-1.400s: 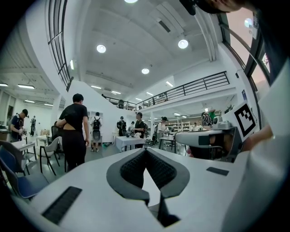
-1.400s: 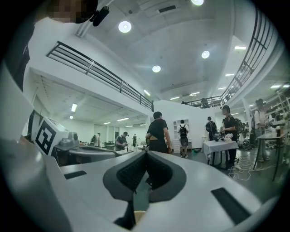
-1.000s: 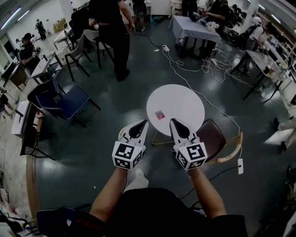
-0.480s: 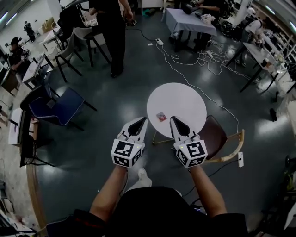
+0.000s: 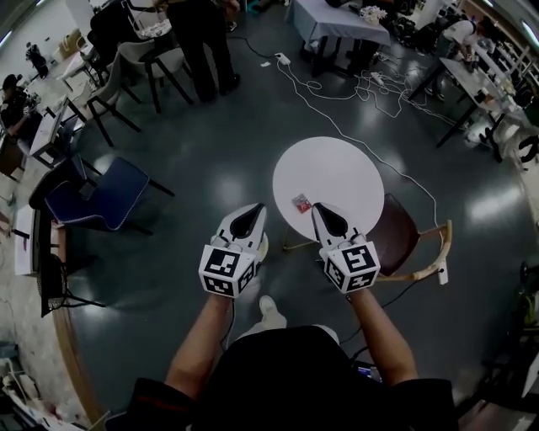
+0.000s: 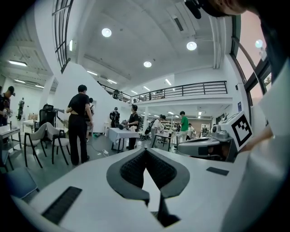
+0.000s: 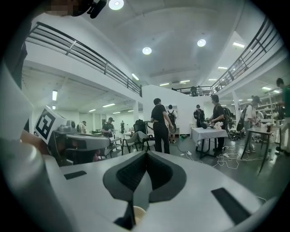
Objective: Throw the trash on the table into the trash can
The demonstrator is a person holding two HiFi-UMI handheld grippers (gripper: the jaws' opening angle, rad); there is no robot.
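A small red piece of trash [image 5: 301,202] lies near the front left edge of the round white table [image 5: 337,172]. My left gripper [image 5: 253,208] is held over the floor just left of the table, jaws together with nothing between them. My right gripper [image 5: 320,208] reaches the table's near edge, a little right of the trash, also shut and empty. Both gripper views look level across the room; the left gripper [image 6: 146,150] and the right gripper [image 7: 146,154] show pads meeting at the tips. A pale round thing [image 5: 264,247] on the floor is mostly hidden by the left gripper.
A brown chair with a wooden frame [image 5: 402,244] stands right of the table and a blue chair [image 5: 101,192] at the left. White cables [image 5: 362,93] run over the dark floor beyond. A person in black [image 5: 202,34] stands by chairs far back, near a cloth-covered table [image 5: 337,21].
The person has walked toward the round table, which now lies closer. Both grippers moved forward with them, still side by side and shut; the right tip now reaches the table's edge.
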